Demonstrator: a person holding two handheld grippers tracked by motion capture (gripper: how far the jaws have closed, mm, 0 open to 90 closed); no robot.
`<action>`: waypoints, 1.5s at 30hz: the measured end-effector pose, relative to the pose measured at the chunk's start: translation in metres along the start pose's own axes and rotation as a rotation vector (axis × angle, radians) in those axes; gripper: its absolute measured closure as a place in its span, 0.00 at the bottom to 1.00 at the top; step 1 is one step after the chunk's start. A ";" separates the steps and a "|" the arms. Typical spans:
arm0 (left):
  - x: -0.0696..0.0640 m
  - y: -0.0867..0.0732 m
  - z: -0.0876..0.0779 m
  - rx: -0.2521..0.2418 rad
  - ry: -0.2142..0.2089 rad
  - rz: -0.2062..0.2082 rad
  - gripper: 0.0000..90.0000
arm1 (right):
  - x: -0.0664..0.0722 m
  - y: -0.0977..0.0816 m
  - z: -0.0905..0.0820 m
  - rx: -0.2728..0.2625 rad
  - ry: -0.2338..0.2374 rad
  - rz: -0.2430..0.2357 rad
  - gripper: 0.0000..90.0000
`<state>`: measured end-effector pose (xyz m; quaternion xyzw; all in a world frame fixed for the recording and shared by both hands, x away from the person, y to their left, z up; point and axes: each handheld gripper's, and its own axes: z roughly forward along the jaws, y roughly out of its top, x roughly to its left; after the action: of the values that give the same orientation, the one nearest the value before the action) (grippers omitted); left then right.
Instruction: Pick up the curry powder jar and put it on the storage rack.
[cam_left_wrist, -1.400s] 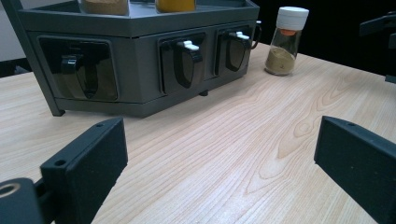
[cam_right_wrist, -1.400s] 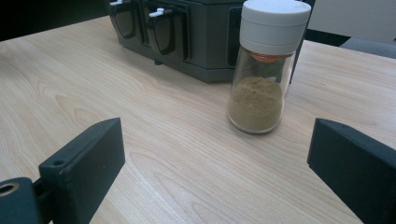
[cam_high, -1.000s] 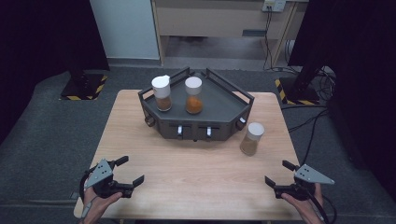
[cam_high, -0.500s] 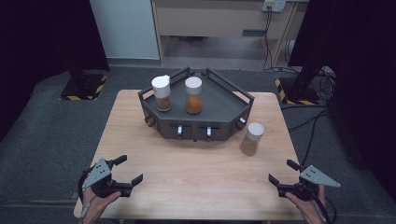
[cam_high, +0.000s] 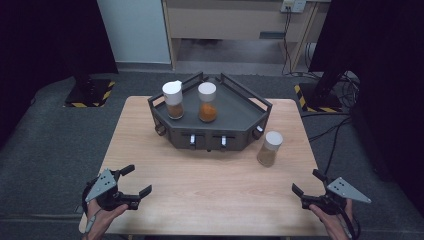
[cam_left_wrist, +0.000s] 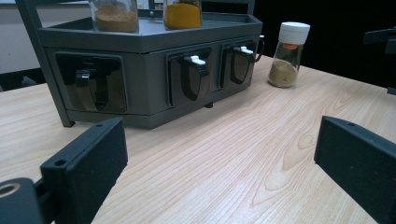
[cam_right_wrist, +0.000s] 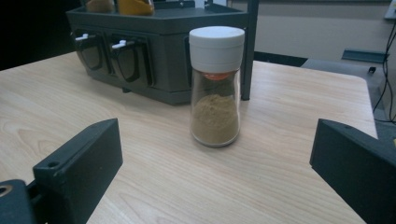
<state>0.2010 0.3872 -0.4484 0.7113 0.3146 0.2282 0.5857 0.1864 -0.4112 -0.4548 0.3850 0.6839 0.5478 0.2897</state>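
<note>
Two grippers wait at the near edge of the counter, both with fingers spread wide and holding nothing; the left gripper sits at the near left corner, the right gripper at the near right, each well apart from everything else. Nothing has been grasped yet, so the work looks barely begun; the loose spice jar stands upright on the counter, just beside the right front corner of the rack and squarely ahead of the right gripper, and lifting it onto the rack seems the likely job left. Wood-grain laminate, pale and matt, covers the counter; the fingers are flat black blocks, squared off. The jar is clear glass with a white ribbed cap, part-filled with tan powder; an orange insert shows under the cap, perhaps a shaker disc. The rack is dark grey metal, angular, with railed sides and glossy scoop-like drawers in front; farther back on its deck stand a brown-filled jar and an orange-filled jar, both white-capped.
</note>
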 end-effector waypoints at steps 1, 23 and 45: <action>0.000 0.000 0.000 0.002 -0.001 0.003 0.02 | 0.000 0.000 0.000 -0.004 -0.002 0.000 0.03; 0.002 -0.001 0.002 -0.013 -0.017 -0.009 0.02 | -0.003 -0.004 0.000 -0.017 -0.004 0.030 0.02; 0.000 0.001 0.001 -0.007 -0.021 0.006 0.02 | -0.001 -0.005 -0.003 -0.040 -0.007 0.019 0.02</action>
<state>0.2024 0.3864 -0.4482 0.7126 0.3057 0.2235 0.5906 0.1831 -0.4141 -0.4590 0.3872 0.6681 0.5629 0.2945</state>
